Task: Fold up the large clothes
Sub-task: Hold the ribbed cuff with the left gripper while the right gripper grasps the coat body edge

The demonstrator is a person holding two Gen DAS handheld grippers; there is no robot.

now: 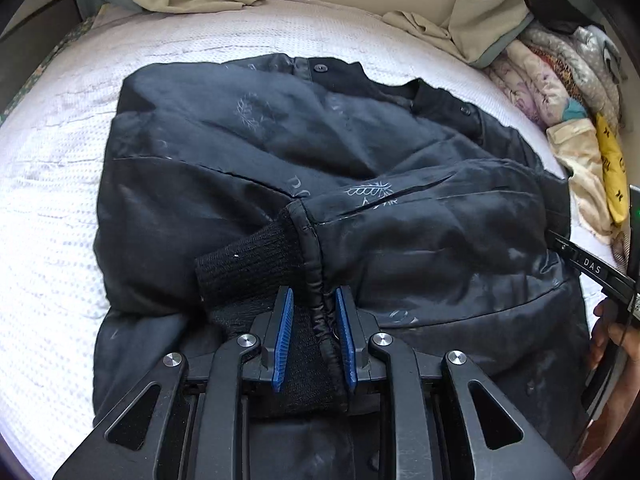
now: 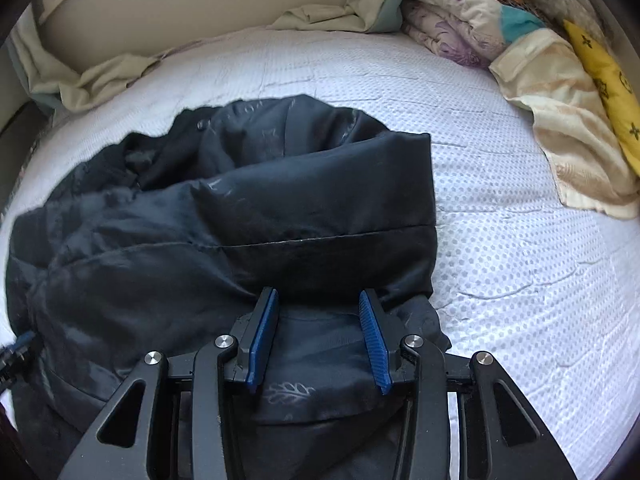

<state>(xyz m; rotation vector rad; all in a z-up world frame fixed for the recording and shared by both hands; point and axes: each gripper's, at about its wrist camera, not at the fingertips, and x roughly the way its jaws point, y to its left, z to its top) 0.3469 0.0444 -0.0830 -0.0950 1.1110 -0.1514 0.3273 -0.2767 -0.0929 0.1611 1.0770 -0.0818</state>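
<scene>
A large black jacket [image 1: 328, 168] lies inside out on the white bedspread [image 1: 52, 184], its shiny lining up, and it also shows in the right wrist view [image 2: 248, 208]. One sleeve is folded across the body, with its knit cuff [image 1: 256, 264] pointing left. My left gripper [image 1: 314, 300] has its jaws partly open around the cuff seam, the blue pads [image 1: 283, 336] beside the fabric, not pressing it. My right gripper [image 2: 318, 308] is open over the jacket's near right edge, holding nothing. Its body shows at the right edge of the left wrist view [image 1: 596, 270].
A pile of folded blankets and a yellow cushion [image 2: 600, 68] lies on the bed's far right. Rumpled beige sheets [image 2: 112, 76] bunch along the headboard. The bedspread shows bare to the right of the jacket [image 2: 520, 264].
</scene>
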